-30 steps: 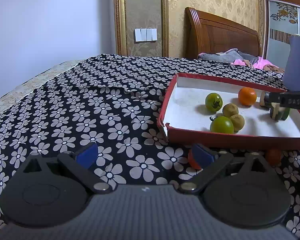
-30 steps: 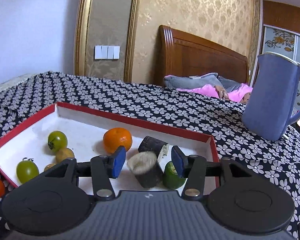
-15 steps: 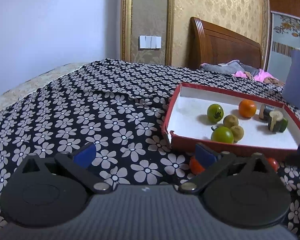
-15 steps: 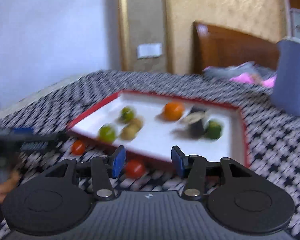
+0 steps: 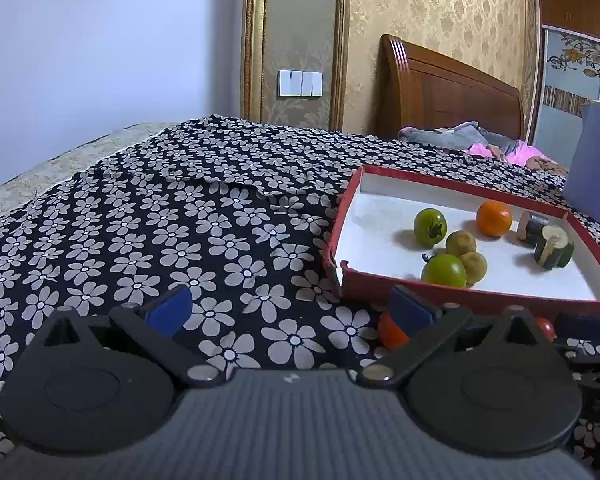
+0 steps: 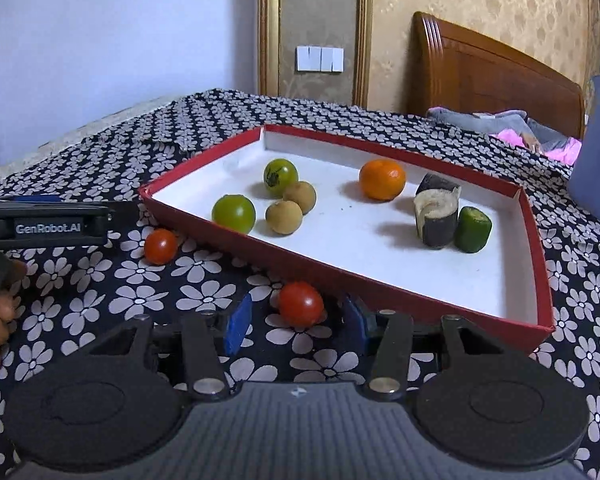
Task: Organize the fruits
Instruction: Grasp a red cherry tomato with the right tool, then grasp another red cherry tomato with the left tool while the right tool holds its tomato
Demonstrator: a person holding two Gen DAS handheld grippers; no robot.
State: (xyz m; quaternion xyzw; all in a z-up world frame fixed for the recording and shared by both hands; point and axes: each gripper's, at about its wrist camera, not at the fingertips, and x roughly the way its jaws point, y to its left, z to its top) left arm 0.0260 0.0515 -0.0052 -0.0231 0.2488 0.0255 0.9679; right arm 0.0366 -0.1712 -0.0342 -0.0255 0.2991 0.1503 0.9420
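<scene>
Between the spread jaws of the right gripper (image 6: 298, 326), a red tomato (image 6: 301, 303) lies on the cloth (image 6: 140, 292), touching neither pad, just outside the tray (image 6: 380, 292). Left gripper (image 5: 288, 312) gapes wide, holding nothing; another tomato (image 5: 390, 330) sits by its right pad.

A big bed (image 5: 180, 220) has a black cover with white flowers. Behind it is a brown wooden headboard (image 5: 440, 92). The wall (image 5: 80, 40) is pale blue, with gold patterned wallpaper (image 5: 440, 8) and 3 white switches (image 5: 300, 84).
</scene>
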